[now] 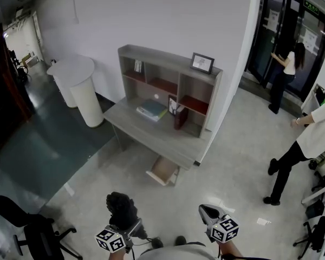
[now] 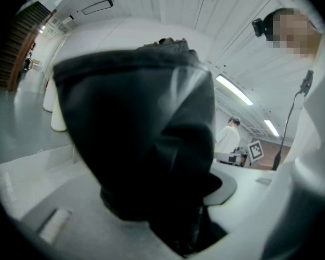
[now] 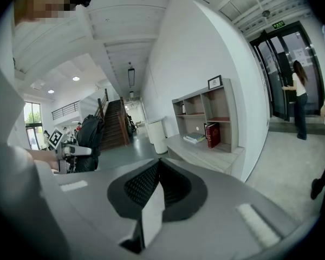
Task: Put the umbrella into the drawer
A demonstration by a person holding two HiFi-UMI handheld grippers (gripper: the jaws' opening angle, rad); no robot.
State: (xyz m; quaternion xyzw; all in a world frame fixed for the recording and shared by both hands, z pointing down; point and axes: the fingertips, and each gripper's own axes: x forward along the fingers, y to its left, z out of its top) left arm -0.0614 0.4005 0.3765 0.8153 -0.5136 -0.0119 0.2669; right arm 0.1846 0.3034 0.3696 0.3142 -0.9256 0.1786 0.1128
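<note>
While the drawer [image 1: 163,170] stands open under the desk [image 1: 151,131], well ahead of both sets of fingers, the left gripper [image 1: 131,227] clamps the black folded umbrella [image 1: 122,209], which bulges up past its fingertips. Right gripper [image 1: 210,214]: jaws pressed together, empty. Judgement: hold the clamp firm, carry low, line the umbrella's length with the drawer before lowering. Loose fabric may snag the drawer edge.

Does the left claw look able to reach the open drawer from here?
Probably not yet: the way is free, but the drawer sits far ahead of the left claw holding the umbrella.
</note>
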